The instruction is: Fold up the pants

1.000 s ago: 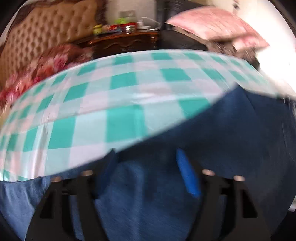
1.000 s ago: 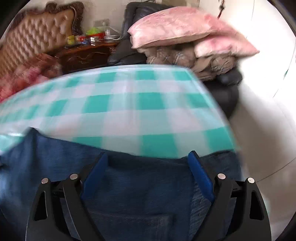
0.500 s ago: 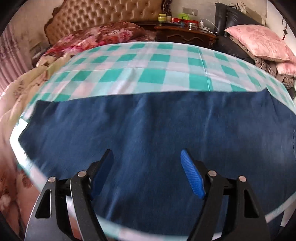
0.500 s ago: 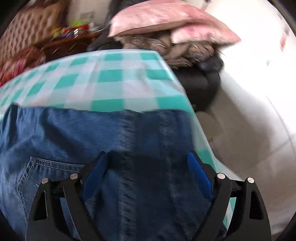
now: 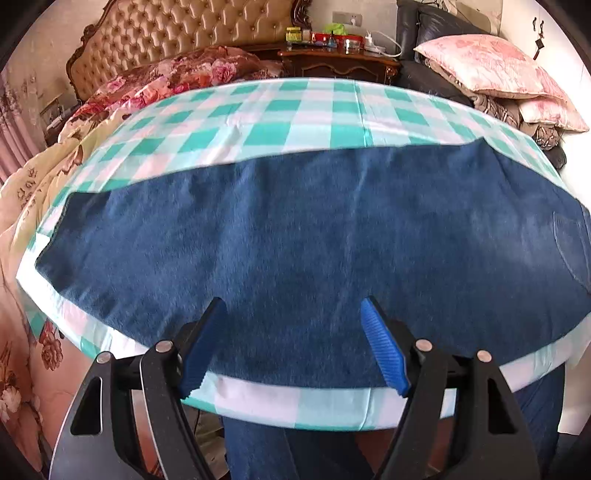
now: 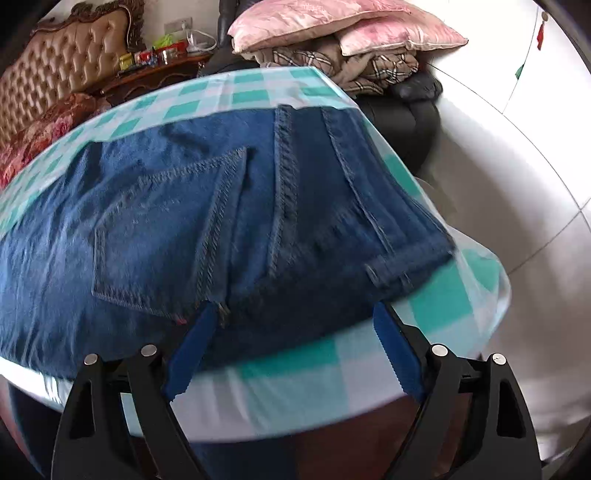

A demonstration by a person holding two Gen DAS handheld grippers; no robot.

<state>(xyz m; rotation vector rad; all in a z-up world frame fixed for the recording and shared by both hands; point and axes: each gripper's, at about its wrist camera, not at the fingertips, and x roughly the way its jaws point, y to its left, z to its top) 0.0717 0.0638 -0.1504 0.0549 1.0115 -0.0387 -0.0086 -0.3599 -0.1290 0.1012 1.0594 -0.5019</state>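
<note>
Hand-held grippers [image 5: 293,343] farther back from pants [image 5: 314,236] now

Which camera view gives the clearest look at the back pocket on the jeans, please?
The right wrist view: the back pocket fills its left half, stitching legible. The left wrist view shows only a faint pocket outline at its right edge.

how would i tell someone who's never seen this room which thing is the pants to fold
Find the table covered in a green-and-white checked cloth, in front of the tufted tan headboard. Spread flat along its near edge lie the dark blue denim pants, with a stitched back pocket and waistband at one end. They are the only plain dark blue thing there; everything around them is checked, floral or pink.
</note>
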